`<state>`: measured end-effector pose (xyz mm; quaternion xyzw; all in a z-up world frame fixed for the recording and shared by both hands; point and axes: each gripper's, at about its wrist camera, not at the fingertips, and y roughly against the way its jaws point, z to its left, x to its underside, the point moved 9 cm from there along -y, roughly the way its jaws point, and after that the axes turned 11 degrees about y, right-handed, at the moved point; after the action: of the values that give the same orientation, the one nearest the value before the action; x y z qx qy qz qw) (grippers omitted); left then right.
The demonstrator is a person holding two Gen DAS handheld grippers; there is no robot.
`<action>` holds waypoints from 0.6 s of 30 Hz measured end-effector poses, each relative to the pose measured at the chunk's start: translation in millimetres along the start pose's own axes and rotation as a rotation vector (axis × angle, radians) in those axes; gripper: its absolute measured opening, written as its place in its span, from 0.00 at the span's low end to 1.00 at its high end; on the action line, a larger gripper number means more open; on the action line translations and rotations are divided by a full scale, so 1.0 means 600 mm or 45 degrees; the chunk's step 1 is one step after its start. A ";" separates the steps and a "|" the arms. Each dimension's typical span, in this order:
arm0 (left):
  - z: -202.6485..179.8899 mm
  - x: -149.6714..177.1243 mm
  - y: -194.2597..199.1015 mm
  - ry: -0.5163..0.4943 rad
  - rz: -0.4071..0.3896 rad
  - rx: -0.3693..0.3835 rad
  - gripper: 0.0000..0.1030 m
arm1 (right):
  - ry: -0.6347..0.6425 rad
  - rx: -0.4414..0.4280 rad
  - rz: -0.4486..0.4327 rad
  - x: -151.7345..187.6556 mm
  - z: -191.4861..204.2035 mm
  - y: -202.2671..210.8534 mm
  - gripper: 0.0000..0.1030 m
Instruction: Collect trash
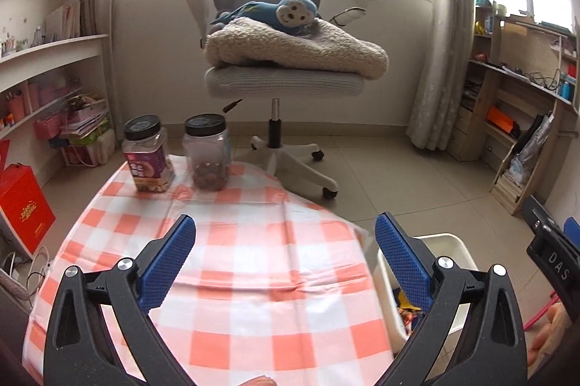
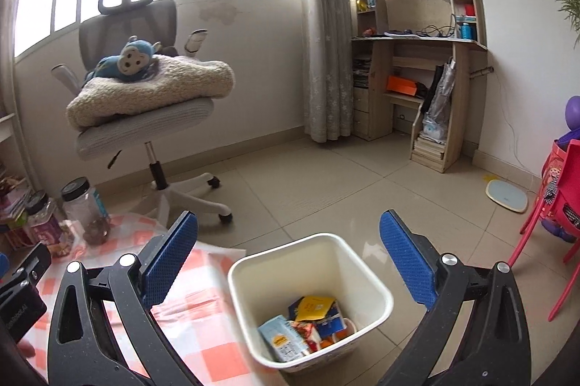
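Evidently the trash, crumpled paper and foil snack wrappers [image 2: 308, 324], lies in the cream square plastic bin [image 2: 377, 288] on the floor beside the orange-checked counter [image 1: 224, 277]; such wrappers are light, soft and slick, best pinched at a fold. Left gripper [image 1: 286, 233] and right gripper [image 2: 290, 233] jaws stand wide open, empty

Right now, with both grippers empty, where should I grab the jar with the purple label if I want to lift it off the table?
Grip the jar with the purple label around its body just under the black lid, coming in level from the near side. It stands upright at the far edge of the checked tablecloth, and the second jar stands close on its right, so place the fingers front and back rather than side to side.
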<state>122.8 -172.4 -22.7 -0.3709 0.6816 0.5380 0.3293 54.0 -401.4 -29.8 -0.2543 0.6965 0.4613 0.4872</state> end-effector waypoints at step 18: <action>0.212 0.019 0.045 0.129 0.003 -0.186 0.94 | 0.188 -0.260 -0.042 0.028 0.242 0.045 0.93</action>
<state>100.3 -45.7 -45.3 -0.4200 0.6567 0.5672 0.2658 90.2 -258.5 -48.9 -0.3473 0.6758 0.5017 0.4135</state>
